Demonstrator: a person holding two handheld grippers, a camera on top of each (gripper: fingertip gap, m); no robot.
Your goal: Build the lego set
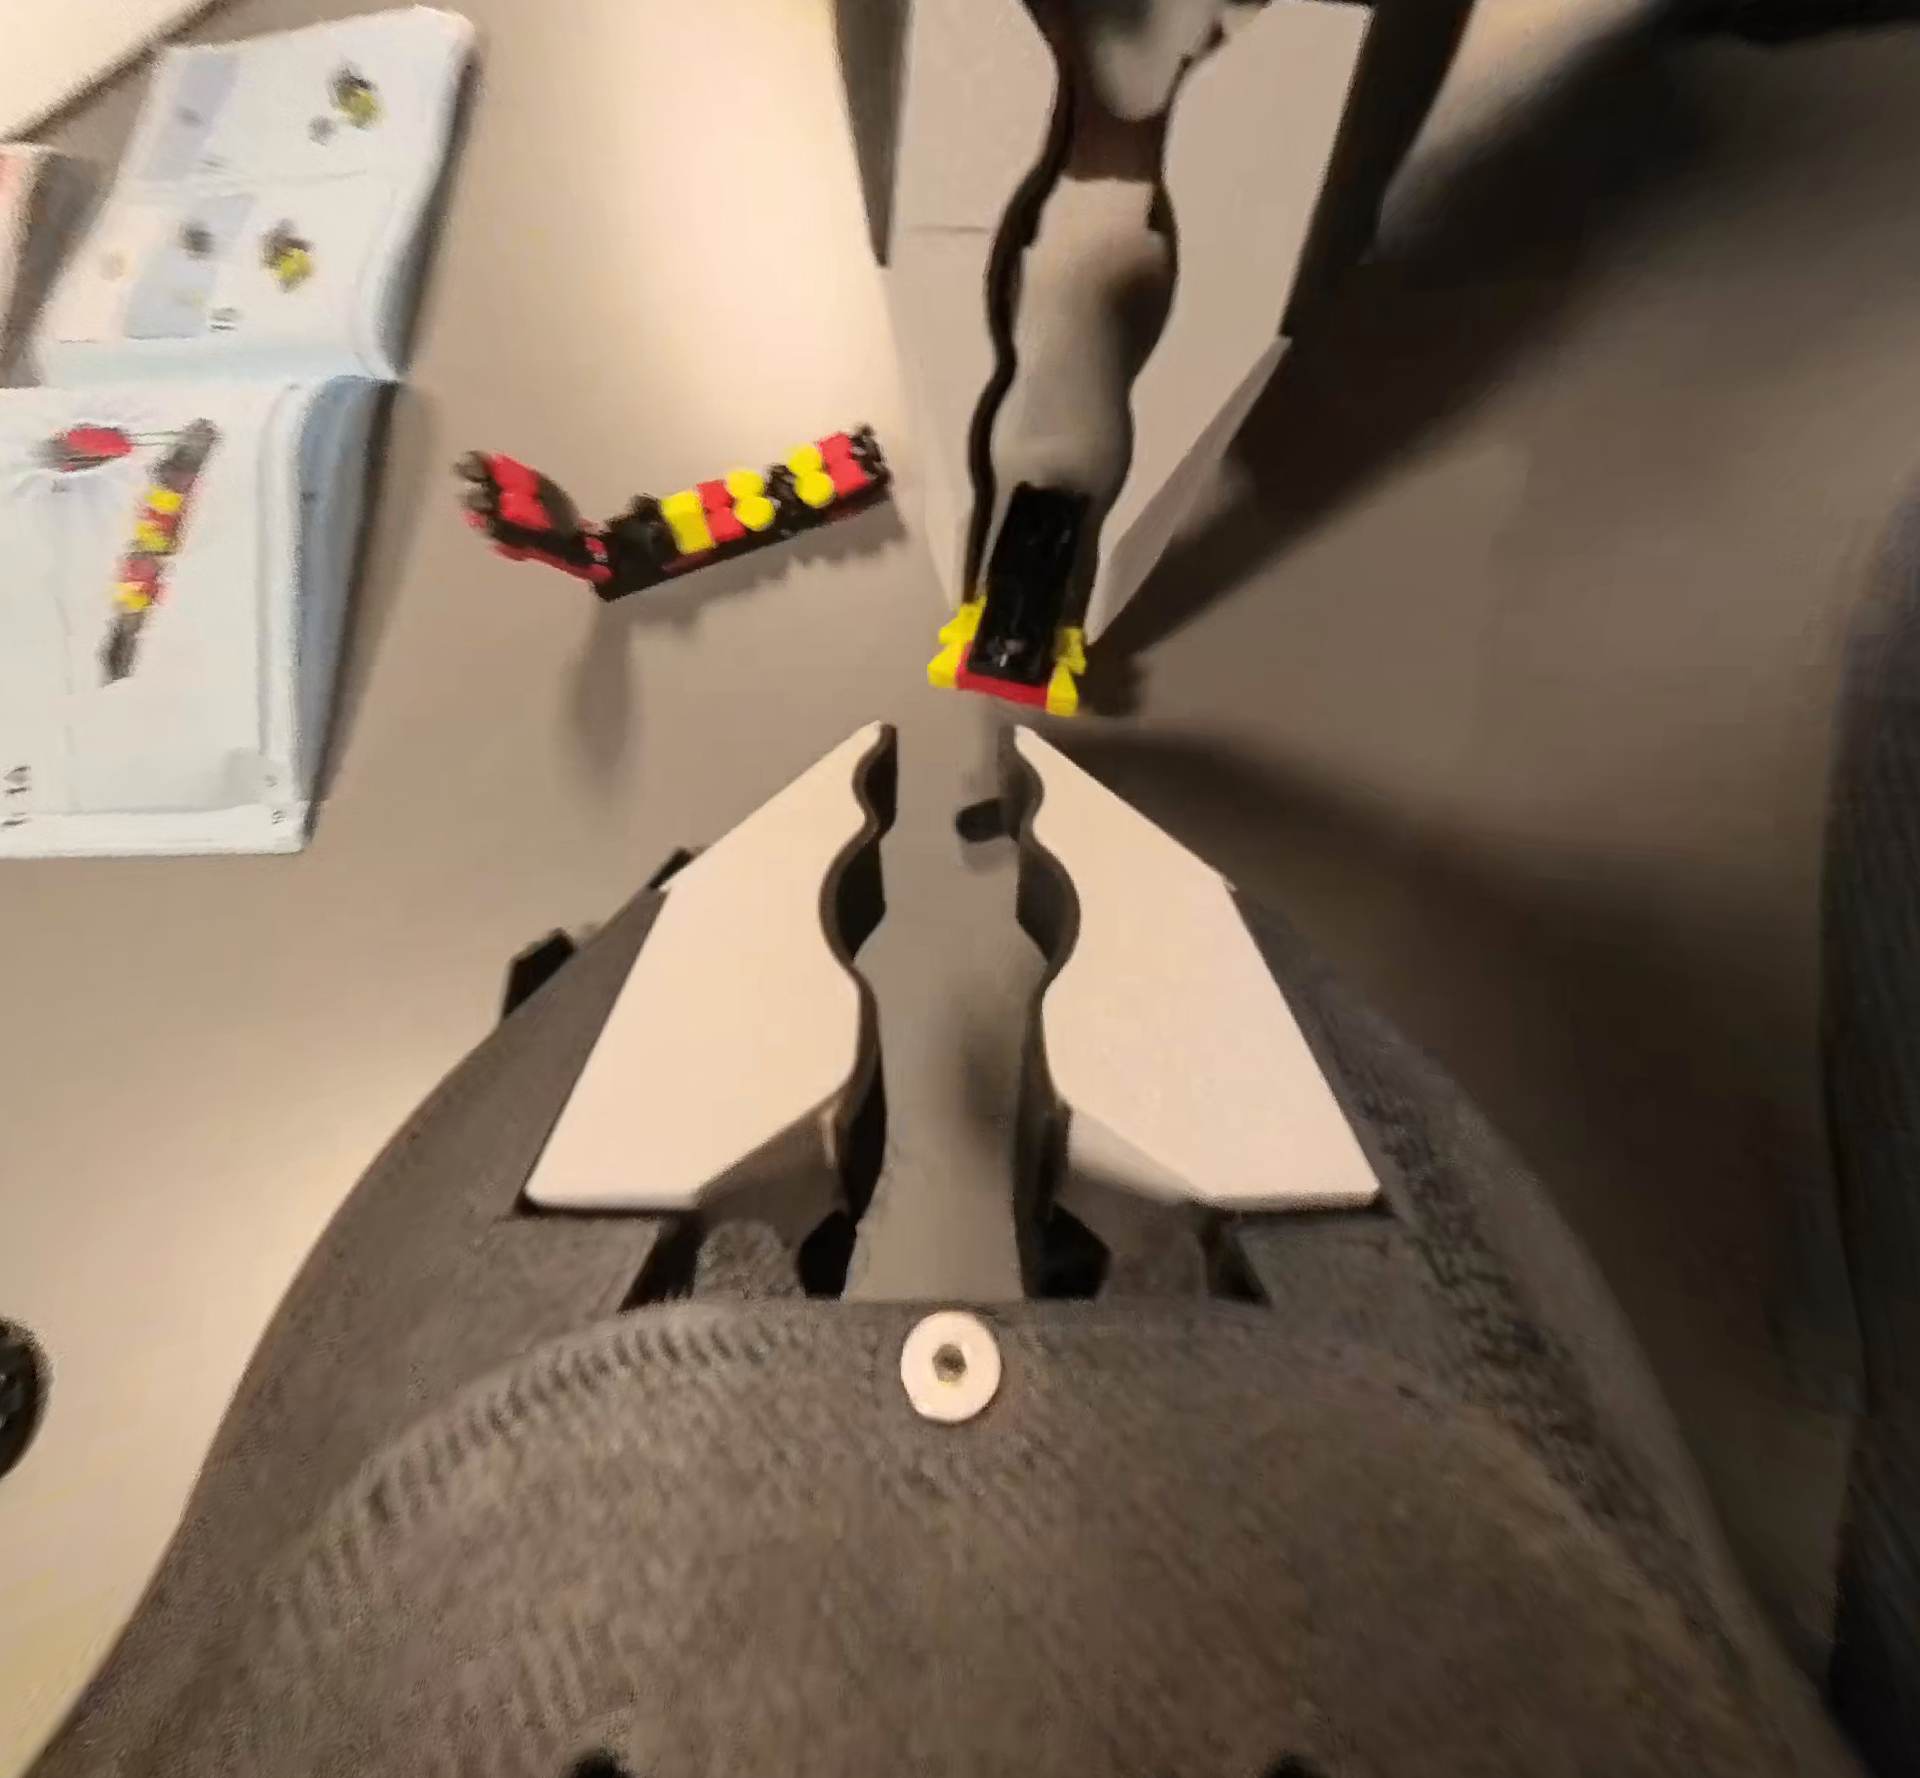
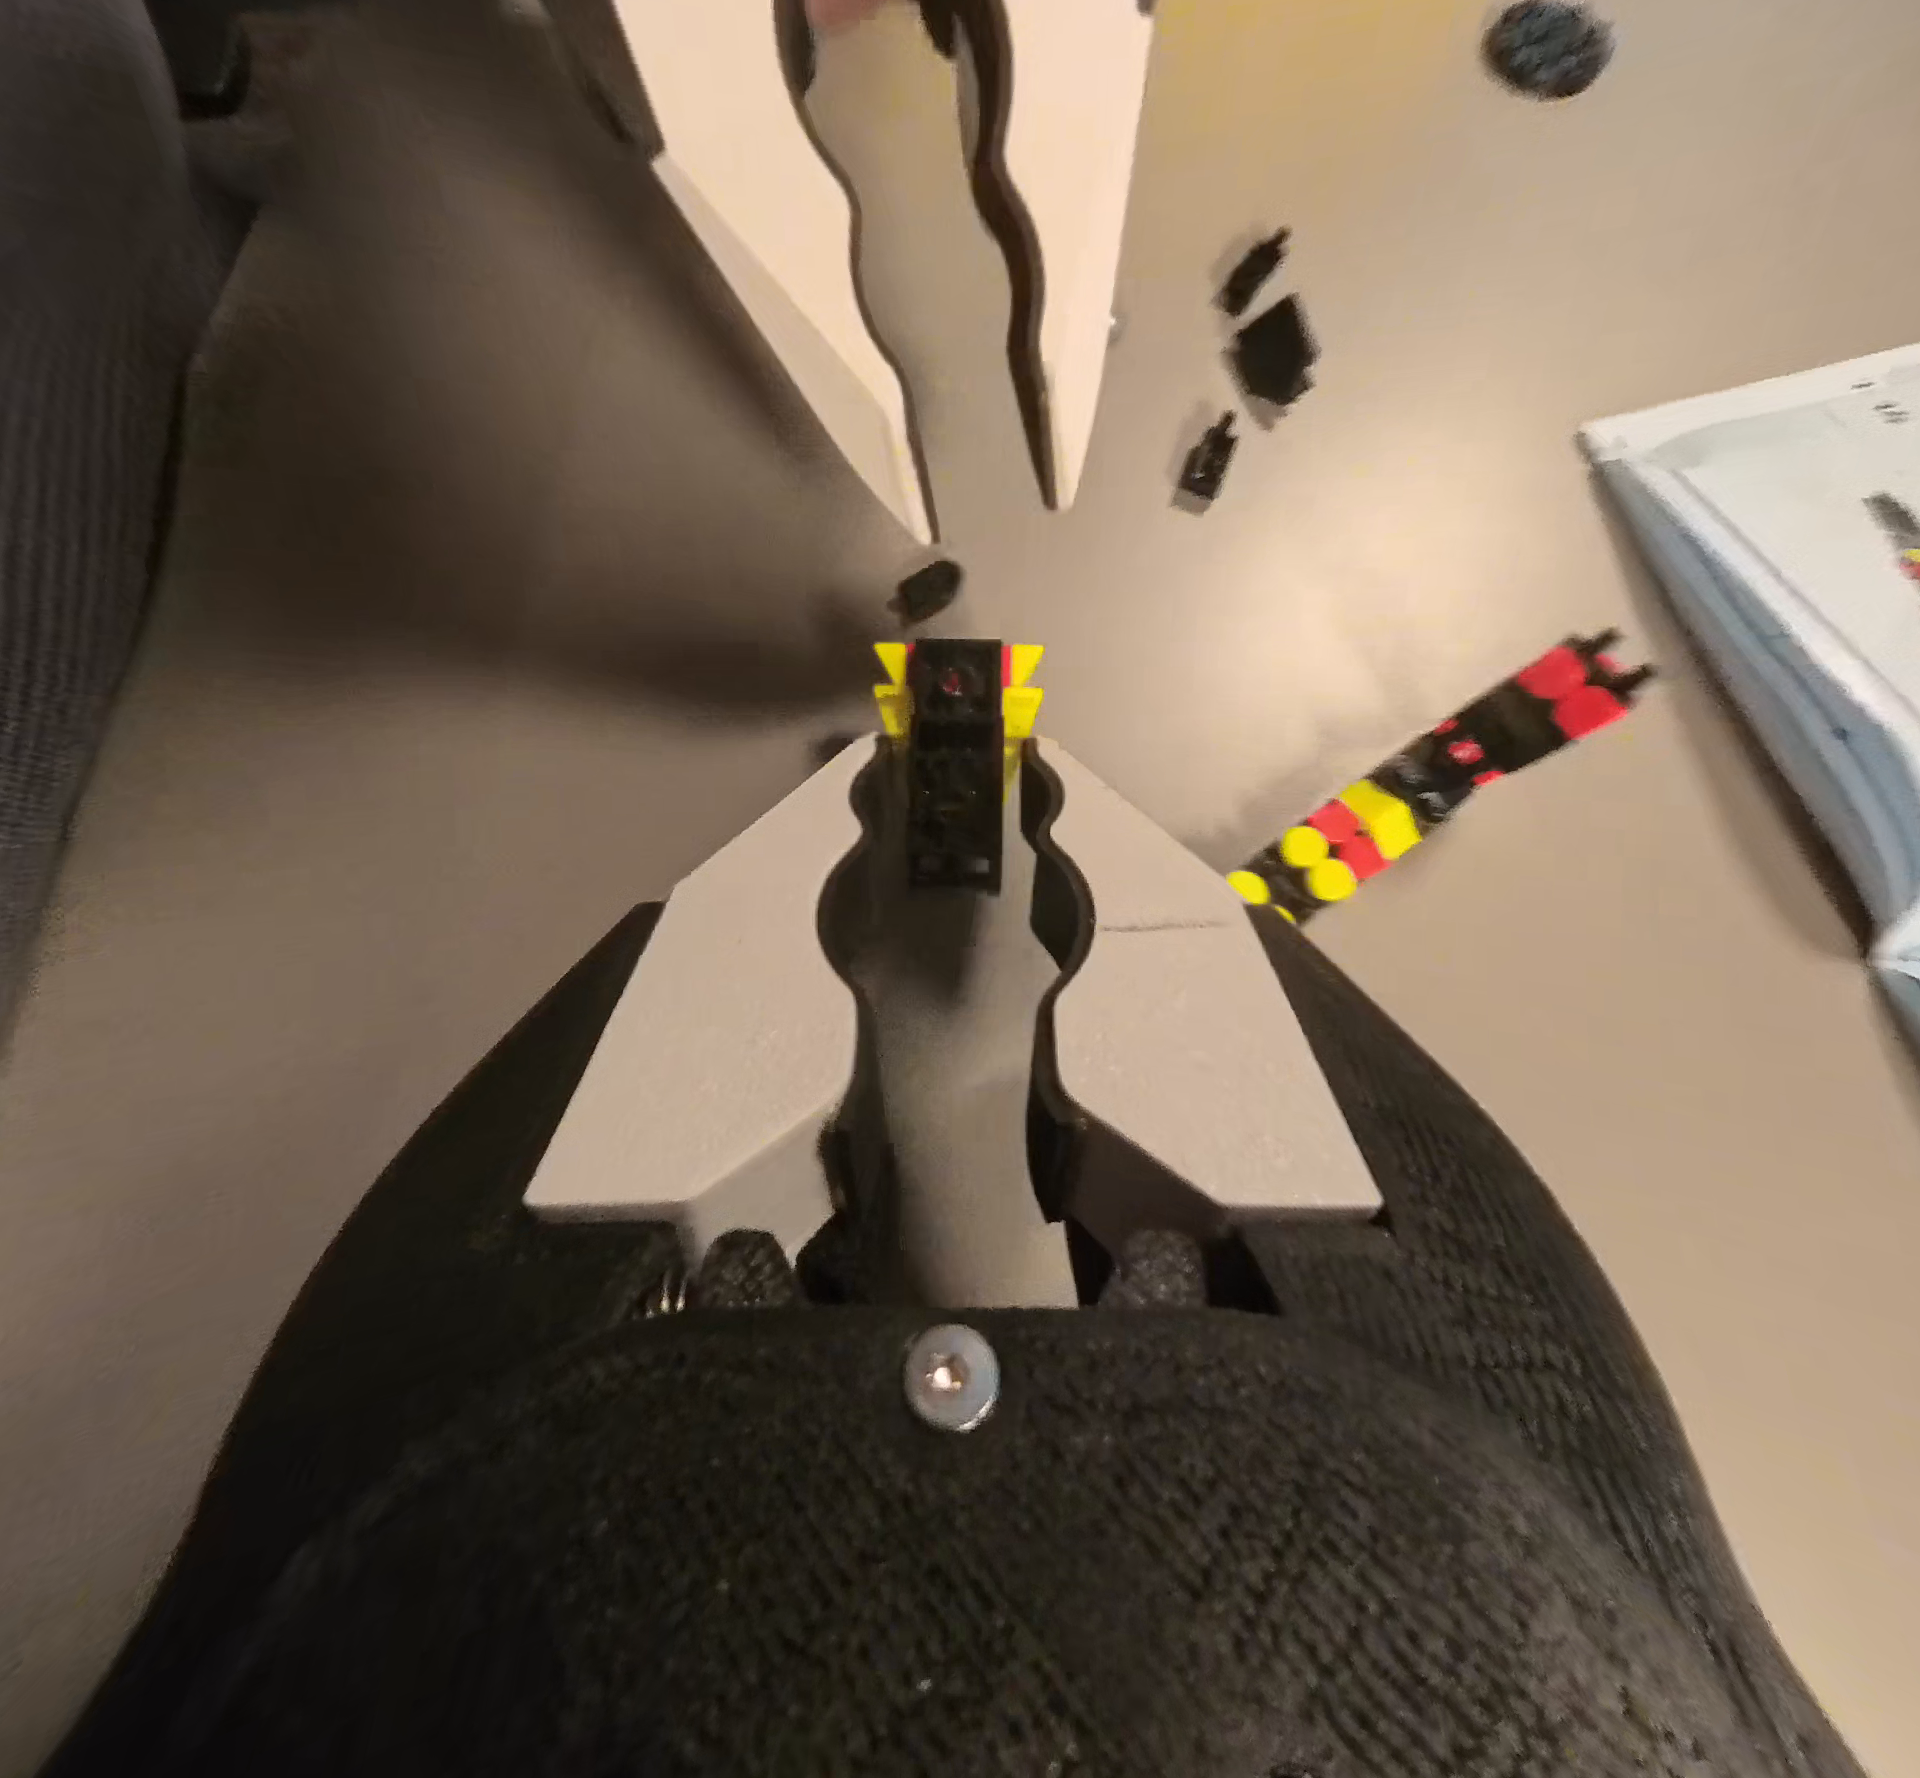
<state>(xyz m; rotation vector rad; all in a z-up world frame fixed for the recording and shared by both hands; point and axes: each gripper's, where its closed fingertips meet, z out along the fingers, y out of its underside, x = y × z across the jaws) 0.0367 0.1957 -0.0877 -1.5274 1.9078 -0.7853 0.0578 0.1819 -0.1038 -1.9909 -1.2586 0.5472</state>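
The right gripper (image 2: 951,746) is clamped on a small lego piece (image 2: 956,762): a black block with a red base and yellow wedges on both sides, held at the fingertips with its yellow end projecting past them. In the left wrist view the same piece (image 1: 1013,627) sits at the tip of the right gripper (image 1: 1023,616), which enters from the far side. The left gripper (image 1: 948,741) faces it tip to tip, fingers parted by a narrow gap and holding nothing; a small dark part (image 1: 977,819) lies on the desk (image 1: 623,897) within that gap. Left of the fingertips in the left wrist view, a long lego assembly (image 1: 675,523) in black, red and yellow lies flat on the desk, bent at one joint. Farther left lies an open instruction booklet (image 1: 208,440). In the right wrist view, several loose black parts (image 2: 1262,357) lie on the desk at the far right, with a dark round piece (image 2: 1546,47) beyond them.
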